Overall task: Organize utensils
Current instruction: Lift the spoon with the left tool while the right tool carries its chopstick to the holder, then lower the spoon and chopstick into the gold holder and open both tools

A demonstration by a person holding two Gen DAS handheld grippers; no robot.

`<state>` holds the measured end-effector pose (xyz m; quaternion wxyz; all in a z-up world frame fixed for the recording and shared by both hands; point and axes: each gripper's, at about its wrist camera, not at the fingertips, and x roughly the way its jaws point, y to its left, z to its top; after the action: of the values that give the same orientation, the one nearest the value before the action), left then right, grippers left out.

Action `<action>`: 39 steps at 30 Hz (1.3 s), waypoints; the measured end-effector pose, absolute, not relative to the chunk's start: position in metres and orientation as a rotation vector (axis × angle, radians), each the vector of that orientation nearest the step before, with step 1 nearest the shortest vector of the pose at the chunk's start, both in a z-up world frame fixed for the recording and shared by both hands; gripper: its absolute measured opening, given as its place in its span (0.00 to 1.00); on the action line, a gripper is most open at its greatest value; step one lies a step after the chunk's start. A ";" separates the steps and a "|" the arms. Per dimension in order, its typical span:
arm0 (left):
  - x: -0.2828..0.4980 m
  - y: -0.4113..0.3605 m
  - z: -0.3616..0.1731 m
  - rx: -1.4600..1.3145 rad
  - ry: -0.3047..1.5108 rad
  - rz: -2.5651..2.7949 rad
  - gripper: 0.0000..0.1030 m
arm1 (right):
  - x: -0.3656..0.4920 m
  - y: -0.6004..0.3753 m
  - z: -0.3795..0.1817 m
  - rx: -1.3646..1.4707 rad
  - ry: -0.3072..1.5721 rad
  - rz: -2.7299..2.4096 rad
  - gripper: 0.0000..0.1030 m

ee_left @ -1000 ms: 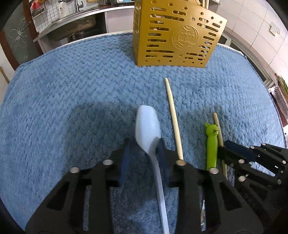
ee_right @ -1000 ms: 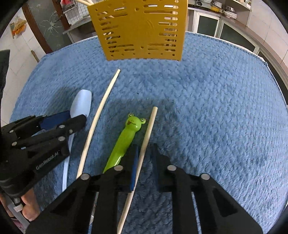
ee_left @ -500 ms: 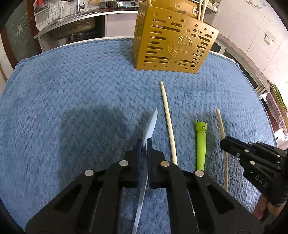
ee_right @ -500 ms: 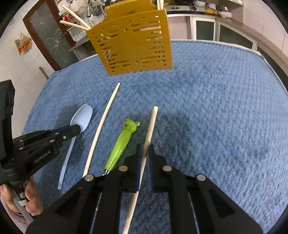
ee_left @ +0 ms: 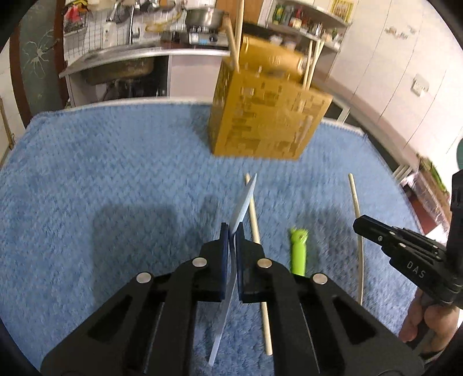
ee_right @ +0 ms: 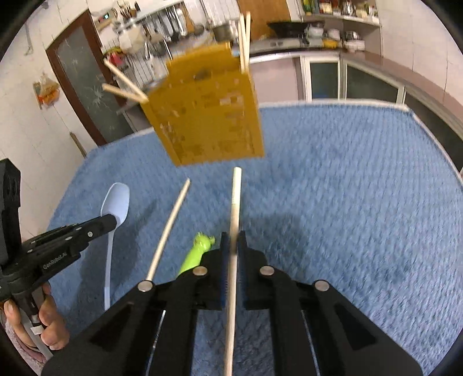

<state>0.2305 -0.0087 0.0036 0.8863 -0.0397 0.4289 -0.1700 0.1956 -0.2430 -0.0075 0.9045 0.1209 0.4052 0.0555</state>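
With both claws pinching, left claw (ee_left: 231,231) on spoon (ee_left: 244,199), right claw (ee_right: 233,241) on chopstick (ee_right: 235,202), aim long ends at yellow holder (ee_right: 208,115) by worktop's far edge.

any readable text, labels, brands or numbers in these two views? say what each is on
"DAS": white letters on the body of the right hand-held gripper, seen in the left wrist view.
"GenRobot.AI": white print on the body of the left hand-held gripper, seen in the right wrist view; small, last letters uncertain.
Yellow utensil holder: round embossed emblem, too blurred to read.
Bottles on the back shelf: labels too small to read.
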 end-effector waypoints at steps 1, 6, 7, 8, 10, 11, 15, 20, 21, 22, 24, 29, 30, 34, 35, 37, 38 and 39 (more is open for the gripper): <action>0.230 -0.009 0.008 -0.089 0.880 -0.357 0.03 | 0.195 -0.244 -0.002 0.256 0.817 0.124 0.06; 0.228 -0.008 0.029 -0.122 0.831 -0.372 0.03 | 0.195 -0.250 0.016 0.265 0.735 0.142 0.06; 0.227 -0.008 0.032 -0.129 0.819 -0.374 0.03 | 0.196 -0.252 0.019 0.263 0.718 0.143 0.06; 0.228 -0.008 0.036 -0.137 0.809 -0.377 0.03 | 0.196 -0.253 0.023 0.262 0.696 0.142 0.06; 0.228 -0.008 0.044 -0.143 0.787 -0.384 0.03 | 0.196 -0.256 0.028 0.262 0.661 0.137 0.06; 0.229 -0.009 0.048 -0.143 0.775 -0.386 0.03 | 0.198 -0.258 0.031 0.265 0.640 0.133 0.06; 0.235 -0.016 0.062 -0.130 0.725 -0.383 0.03 | 0.202 -0.260 0.047 0.261 0.570 0.118 0.06; 0.254 -0.023 0.091 -0.166 0.681 -0.404 0.02 | 0.212 -0.262 0.076 0.242 0.479 0.104 0.06; 0.257 -0.025 0.096 -0.167 0.673 -0.408 0.02 | 0.215 -0.262 0.083 0.238 0.465 0.103 0.06; 0.261 -0.027 0.104 -0.169 0.658 -0.415 0.02 | 0.219 -0.263 0.089 0.234 0.447 0.103 0.06; 0.267 -0.031 0.118 -0.166 0.629 -0.417 0.02 | 0.229 -0.265 0.102 0.232 0.419 0.105 0.06; 0.288 -0.041 0.169 -0.173 0.529 -0.411 0.02 | 0.258 -0.270 0.136 0.229 0.318 0.100 0.06; 0.293 -0.043 0.178 -0.174 0.506 -0.408 0.02 | 0.266 -0.272 0.144 0.232 0.286 0.102 0.06; 0.314 -0.051 0.198 -0.175 0.454 -0.389 0.02 | 0.292 -0.275 0.158 0.229 0.197 0.094 0.06; 0.318 -0.054 0.199 -0.167 0.438 -0.381 0.02 | 0.296 -0.276 0.160 0.230 0.177 0.091 0.06; 0.328 -0.060 0.197 -0.149 0.408 -0.359 0.02 | 0.303 -0.279 0.162 0.239 0.131 0.088 0.06; 0.334 -0.063 0.193 -0.146 0.401 -0.358 0.02 | 0.307 -0.281 0.162 0.247 0.107 0.086 0.06; 0.340 -0.065 0.187 -0.148 0.398 -0.361 0.02 | 0.309 -0.282 0.161 0.254 0.094 0.085 0.06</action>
<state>0.3404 -0.0650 0.1873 0.9614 -0.0733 0.1963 -0.1781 0.3092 -0.2815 0.1607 0.9900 0.1265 0.0469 0.0421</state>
